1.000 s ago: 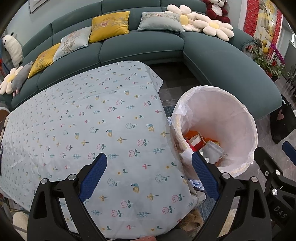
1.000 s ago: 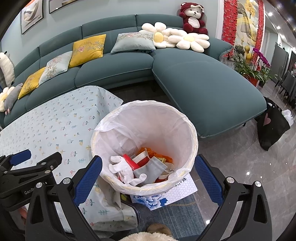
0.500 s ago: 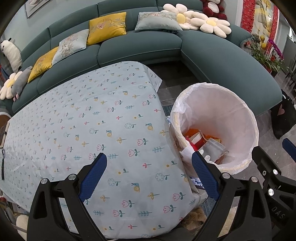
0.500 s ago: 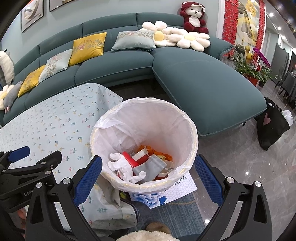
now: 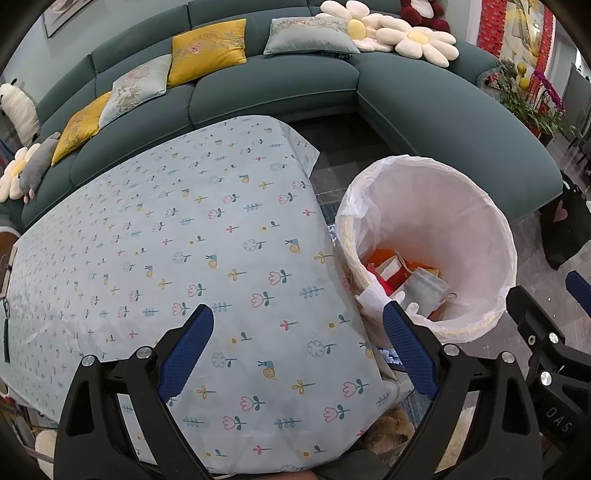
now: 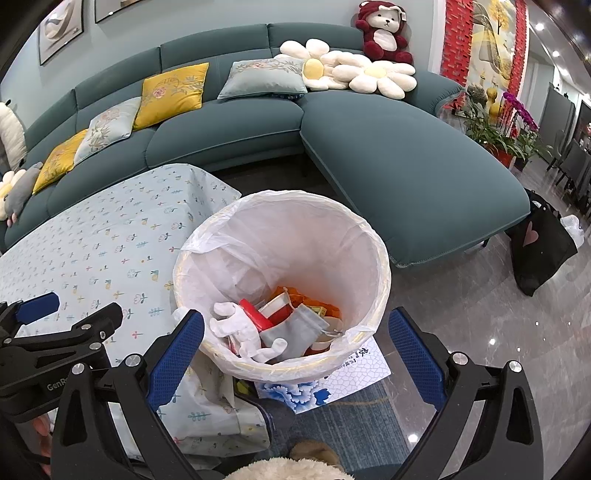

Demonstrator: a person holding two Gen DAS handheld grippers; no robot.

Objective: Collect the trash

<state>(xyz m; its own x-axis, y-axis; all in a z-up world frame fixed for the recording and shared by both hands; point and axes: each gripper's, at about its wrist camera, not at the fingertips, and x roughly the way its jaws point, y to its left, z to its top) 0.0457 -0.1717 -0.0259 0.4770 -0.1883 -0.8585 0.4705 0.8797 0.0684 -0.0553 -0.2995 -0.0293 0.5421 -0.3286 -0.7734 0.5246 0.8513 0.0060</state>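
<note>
Both my jaws are wide apart and hold nothing. My left gripper (image 5: 297, 350) hangs over the bench (image 5: 155, 236), above its near corner. The bench has a light blue cloth with little flowers and snails on it. My right gripper (image 6: 295, 354) hangs over the bin (image 6: 380, 266), and the near rim of the bin sits between its two blue pads.

The bin stands on the floor just beside the bench, on the right side of it. It has a thin white bag (image 6: 295, 236) inside, folded over the rim. The trash (image 6: 284, 325) lies at the bottom of the bin. I see a white glove (image 6: 240, 328), a red thing, a grey pouch (image 6: 299, 328) and some orange bits (image 6: 314, 301). In the left view the same trash (image 5: 406, 277) shows low in the bin (image 5: 495, 236).

Under the bin lies a white and blue paper (image 6: 340, 380) on a dark blue rug (image 6: 354, 424). Something tan and fluffy (image 6: 288, 469) sits at the bottom edge of the right view; I cannot tell what it is.

Behind the bench is a big green sofa (image 6: 388, 158). It has yellow and grey pillows, two flower pillows (image 6: 354, 74) and a red bear (image 6: 384, 33). A black bag (image 6: 539, 247) stands on the shiny floor by the end of the sofa. Plants with pink flowers (image 6: 517, 122) stand further back on the right.
</note>
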